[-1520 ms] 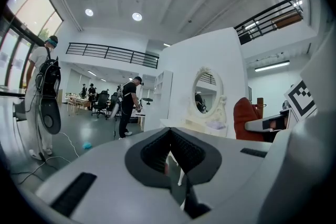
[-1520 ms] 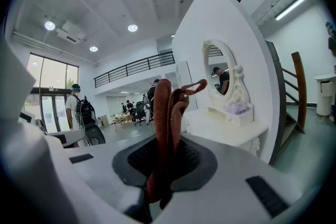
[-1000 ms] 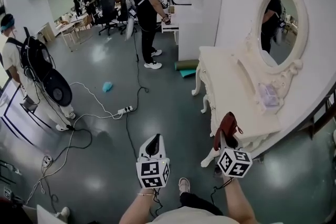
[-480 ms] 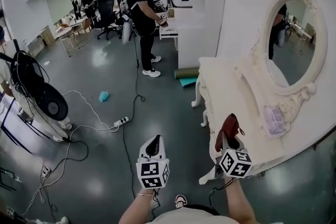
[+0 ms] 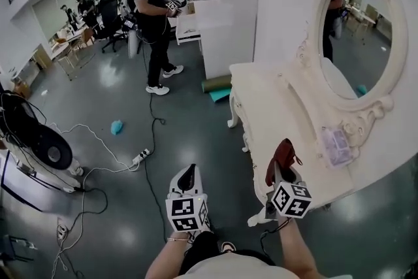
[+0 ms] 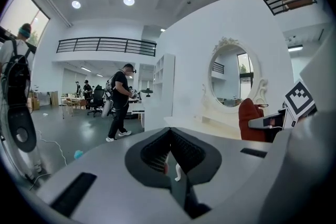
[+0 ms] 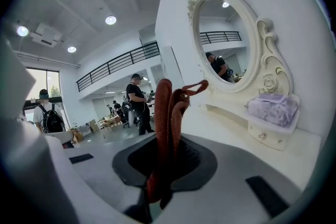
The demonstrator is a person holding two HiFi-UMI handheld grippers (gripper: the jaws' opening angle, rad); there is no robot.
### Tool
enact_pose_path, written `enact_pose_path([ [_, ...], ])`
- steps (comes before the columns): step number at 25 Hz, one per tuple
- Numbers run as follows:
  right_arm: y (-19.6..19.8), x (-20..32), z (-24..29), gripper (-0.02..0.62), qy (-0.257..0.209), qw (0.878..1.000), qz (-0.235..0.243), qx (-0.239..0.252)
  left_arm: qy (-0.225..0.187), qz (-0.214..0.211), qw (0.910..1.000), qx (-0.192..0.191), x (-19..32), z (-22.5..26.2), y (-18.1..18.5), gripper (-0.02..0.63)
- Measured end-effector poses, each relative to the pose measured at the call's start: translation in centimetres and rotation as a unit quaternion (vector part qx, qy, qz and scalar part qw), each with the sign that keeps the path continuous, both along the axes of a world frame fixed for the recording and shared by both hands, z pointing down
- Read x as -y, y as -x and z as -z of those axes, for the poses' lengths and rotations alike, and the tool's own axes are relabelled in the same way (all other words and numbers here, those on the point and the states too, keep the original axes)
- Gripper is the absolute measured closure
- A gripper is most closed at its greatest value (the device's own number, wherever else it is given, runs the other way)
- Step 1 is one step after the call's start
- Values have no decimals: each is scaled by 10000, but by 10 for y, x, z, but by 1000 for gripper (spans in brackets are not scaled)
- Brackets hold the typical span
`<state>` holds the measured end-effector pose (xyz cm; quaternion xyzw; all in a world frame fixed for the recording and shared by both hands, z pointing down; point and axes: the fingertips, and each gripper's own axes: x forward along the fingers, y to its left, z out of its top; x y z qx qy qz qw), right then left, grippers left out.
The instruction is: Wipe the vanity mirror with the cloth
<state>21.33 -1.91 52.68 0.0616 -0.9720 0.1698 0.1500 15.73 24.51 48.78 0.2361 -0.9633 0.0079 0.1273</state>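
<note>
The oval white-framed vanity mirror (image 5: 356, 36) above the white carved bench (image 5: 274, 114) has drawn nearer, so wiping looks close, the right claw (image 5: 280, 171) staying clamped on the dark red cloth (image 5: 283, 153) short of the glass, the left claw (image 5: 187, 174) closed, empty.

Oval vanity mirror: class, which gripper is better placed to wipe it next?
Right gripper: its jaws clamp the dark red cloth nearer the oval white-framed mirror. Left gripper is shut, empty, farther away.
</note>
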Motion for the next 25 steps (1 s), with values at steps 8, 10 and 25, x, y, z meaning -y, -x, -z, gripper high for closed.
enact_pose_path([
  [8, 30, 48, -15, 532, 28, 9970, -771, -20, 52, -644, 9979, 74, 49, -7, 73, 595],
  [10, 48, 61, -17, 532, 12, 9942, -1076, 8, 49, -916, 9956, 175, 65, -6, 105, 595],
  [25, 207, 72, 4, 532, -90, 9736, -2281, 38, -132, -2179, 9758, 150, 117, 5, 326, 595],
])
